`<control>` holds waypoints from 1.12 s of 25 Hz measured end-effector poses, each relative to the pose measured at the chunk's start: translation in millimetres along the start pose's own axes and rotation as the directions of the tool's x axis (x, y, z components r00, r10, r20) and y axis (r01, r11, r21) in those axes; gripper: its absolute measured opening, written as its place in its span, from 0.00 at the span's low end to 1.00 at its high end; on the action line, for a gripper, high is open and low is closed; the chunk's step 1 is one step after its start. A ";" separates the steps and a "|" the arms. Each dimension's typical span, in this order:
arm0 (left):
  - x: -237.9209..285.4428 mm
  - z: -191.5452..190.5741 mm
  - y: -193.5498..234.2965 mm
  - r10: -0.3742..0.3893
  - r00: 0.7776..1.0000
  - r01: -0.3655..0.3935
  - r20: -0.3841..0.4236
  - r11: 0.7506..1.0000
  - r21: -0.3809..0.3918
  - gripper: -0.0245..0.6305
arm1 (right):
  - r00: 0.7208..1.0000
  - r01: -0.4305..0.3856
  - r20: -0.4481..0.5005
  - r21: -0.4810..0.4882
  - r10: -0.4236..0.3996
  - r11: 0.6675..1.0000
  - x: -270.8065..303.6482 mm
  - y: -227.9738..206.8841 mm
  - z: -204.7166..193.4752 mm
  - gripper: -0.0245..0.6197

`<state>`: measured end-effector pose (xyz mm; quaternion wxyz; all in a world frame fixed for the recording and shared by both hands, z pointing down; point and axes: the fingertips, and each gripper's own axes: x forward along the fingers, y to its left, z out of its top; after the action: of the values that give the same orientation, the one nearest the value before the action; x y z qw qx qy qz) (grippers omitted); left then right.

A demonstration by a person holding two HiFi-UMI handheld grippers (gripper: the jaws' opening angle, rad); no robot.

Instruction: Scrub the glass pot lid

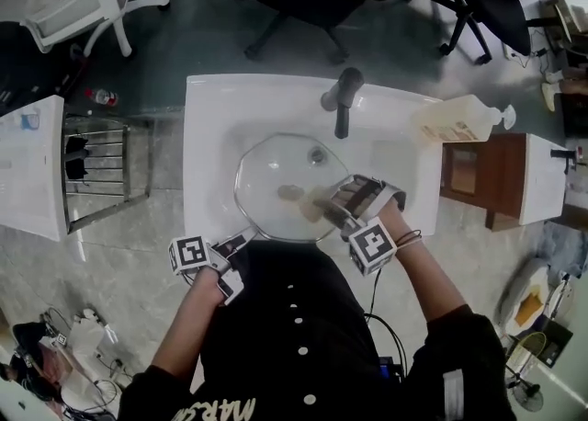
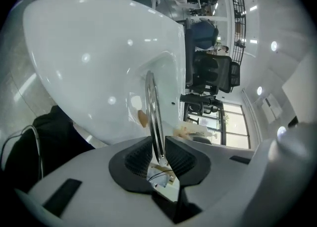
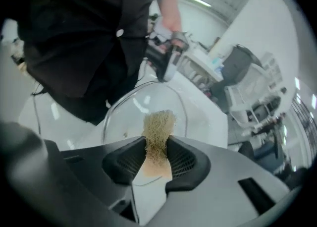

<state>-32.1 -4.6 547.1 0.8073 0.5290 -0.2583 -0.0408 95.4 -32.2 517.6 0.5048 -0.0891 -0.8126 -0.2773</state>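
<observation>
Head view: left gripper pinches the glass pot lid by its rim, right gripper clamps a scouring pad; a steady hold and overlapping strokes should scrub best.

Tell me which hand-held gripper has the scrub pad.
The right hand-held gripper: its jaws pinch the tan fibrous scrub pad over the glass lid. The left hand-held gripper instead clamps the lid's rim edge-on.
</observation>
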 end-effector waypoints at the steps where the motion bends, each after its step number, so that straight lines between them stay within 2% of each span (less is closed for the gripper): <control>1: -5.4 0.4 -0.6 0.020 1.000 -0.020 -0.012 0.999 0.032 0.17 | 0.998 0.063 0.005 0.109 -0.064 0.992 -7.0 -10.4 0.3 0.25; 2: -11.1 3.2 -1.5 0.042 0.999 -0.041 -0.017 0.996 0.078 0.17 | 0.991 0.128 0.006 0.213 -0.132 0.969 -14.2 -21.0 -0.5 0.25; 3: -17.0 8.5 -2.1 0.067 0.998 -0.064 -0.014 0.988 0.140 0.15 | 0.979 0.193 0.003 0.310 -0.204 0.931 -21.3 -32.2 -1.3 0.25; 6: -34.6 25.9 -7.3 0.117 0.991 -0.132 0.068 0.948 0.288 0.10 | 0.925 0.324 -0.010 0.547 -0.380 0.772 -40.5 -58.5 2.3 0.25; 8: -42.7 36.9 -19.8 0.129 0.981 -0.177 0.145 0.898 0.402 0.08 | 0.882 0.387 -0.037 0.624 -0.469 0.679 -53.9 -69.6 5.2 0.25; 9: -44.2 40.5 -28.7 0.135 0.976 -0.201 0.169 0.855 0.479 0.08 | 0.852 0.431 -0.064 0.649 -0.519 0.627 -63.5 -75.9 4.2 0.25; 10: -44.3 42.5 -38.9 0.146 0.972 -0.227 0.186 0.796 0.562 0.08 | 0.814 0.477 -0.098 0.674 -0.572 0.564 -75.4 -82.8 1.8 0.25; 12: -44.2 44.2 -63.0 0.161 0.960 -0.277 0.227 0.645 0.712 0.08 | 0.730 0.541 -0.157 0.728 -0.665 0.422 -102.6 -95.2 -3.7 0.25; 13: -44.8 45.0 -77.5 0.152 0.955 -0.296 0.255 0.566 0.770 0.08 | 0.692 0.554 -0.172 0.749 -0.701 0.364 -115.9 -100.2 -5.6 0.25; 15: -47.6 47.4 -110.8 0.098 0.945 -0.324 0.313 0.421 0.847 0.08 | 0.629 0.562 -0.174 0.775 -0.758 0.288 -139.8 -108.2 -7.0 0.25; 16: -49.5 48.8 -128.0 0.064 0.939 -0.337 0.337 0.357 0.871 0.08 | 0.598 0.560 -0.170 0.788 -0.783 0.257 -151.2 -111.9 -6.8 0.25; 18: -52.8 50.0 -159.8 -0.003 0.930 -0.355 0.368 0.252 0.900 0.08 | 0.526 0.546 -0.159 0.817 -0.835 0.188 -174.5 -120.0 -5.1 0.25; 20: -54.7 48.7 -185.7 -0.058 0.926 -0.358 0.373 0.177 0.917 0.08 | 0.464 0.526 -0.161 0.842 -0.871 0.124 -195.3 -126.2 -3.9 0.25; 25: -62.1 43.1 -233.6 -0.148 0.906 -0.397 0.396 0.023 0.918 0.08 | 0.344 0.515 -0.212 0.857 -0.915 -0.005 -235.3 -134.6 -7.1 0.25; 26: -62.8 42.2 -241.6 -0.167 0.902 -0.403 0.398 0.006 0.915 0.08 | 0.317 0.519 -0.224 0.854 -0.921 -0.029 -243.7 -136.3 -8.3 0.25; 28: -65.1 41.2 -255.4 -0.204 0.893 -0.411 0.402 0.000 0.912 0.08 | 0.268 0.527 -0.239 0.847 -0.933 -0.065 -260.8 -138.9 -7.1 0.25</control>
<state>-54.3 -128.4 311.9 0.1177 0.8945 -0.4195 0.1004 165.6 -116.1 243.0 0.0340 0.5738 -0.8155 -0.0682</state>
